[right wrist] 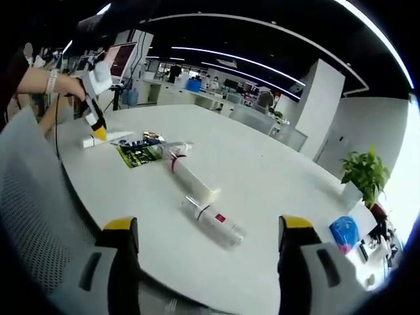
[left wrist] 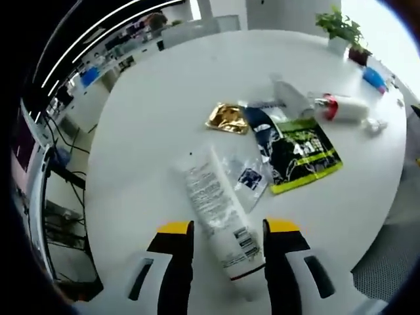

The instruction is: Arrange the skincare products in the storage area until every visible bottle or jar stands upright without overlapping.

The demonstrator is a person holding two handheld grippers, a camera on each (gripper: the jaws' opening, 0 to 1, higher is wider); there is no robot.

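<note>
Lying flat, the white tube [left wrist: 220, 213] runs lengthwise between the left gripper's [left wrist: 228, 231] wide fingers.

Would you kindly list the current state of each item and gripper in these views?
left gripper: open, jaws astride the white tube
white tube: lying flat
green sachet: lying flat
gold sachet: lying flat
red-banded white bottle: on its side
clear bottle: on its side
right gripper: open, empty

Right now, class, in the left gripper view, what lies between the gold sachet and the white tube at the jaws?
Bare white table; the gold sachet and white tube lie apart.
</note>
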